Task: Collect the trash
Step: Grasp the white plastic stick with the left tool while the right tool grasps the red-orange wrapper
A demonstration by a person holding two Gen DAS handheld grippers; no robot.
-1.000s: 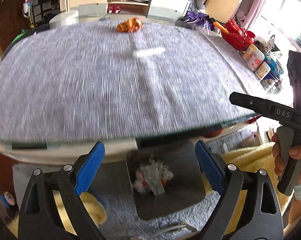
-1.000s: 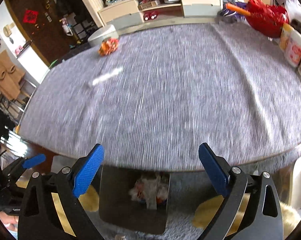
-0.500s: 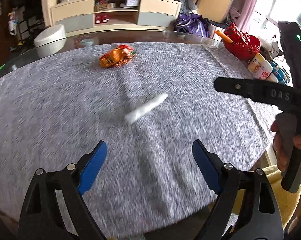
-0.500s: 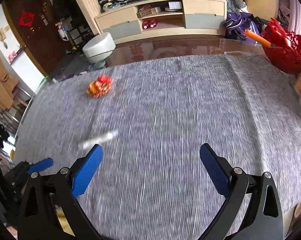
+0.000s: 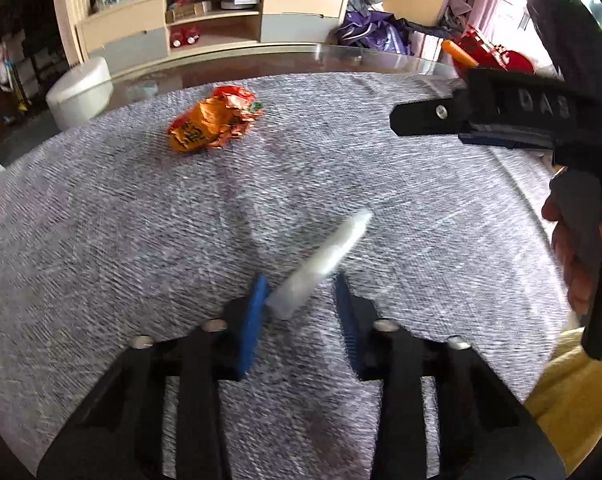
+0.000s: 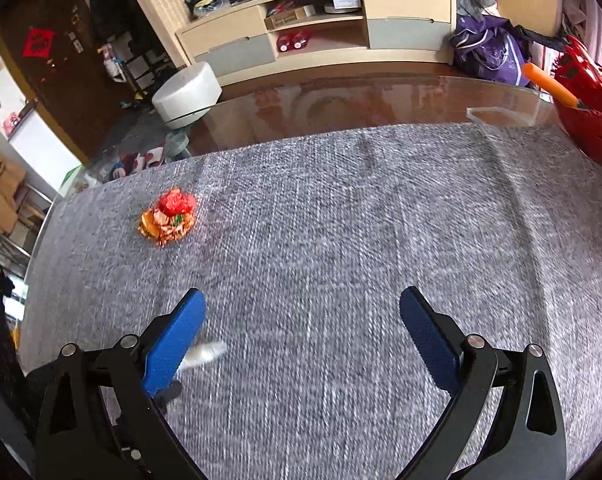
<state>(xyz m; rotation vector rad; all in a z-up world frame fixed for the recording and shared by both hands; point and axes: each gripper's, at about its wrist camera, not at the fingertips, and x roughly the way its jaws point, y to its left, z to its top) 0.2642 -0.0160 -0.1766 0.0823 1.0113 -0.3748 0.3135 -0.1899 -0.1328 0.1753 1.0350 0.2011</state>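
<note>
Left tongs (image 5: 299,312) are low over the grey-clothed bench (image 5: 421,208), jaws closing, and the white rolled scrap (image 5: 321,260) has its near end right between the blue pads. The left pad looks to be touching it, the right pad stands just clear, so no clench on it yet. The scrap angles away to the far right across the cloth. Further off to the left lies the crumpled orange wrapper (image 5: 215,120), well apart from both tools. Right tongs (image 6: 301,332) hang wide open over bare cloth, nothing between them; the scrap peeks out just beside their left pad. A hand (image 5: 577,248) grips the right tool's handle.
</note>
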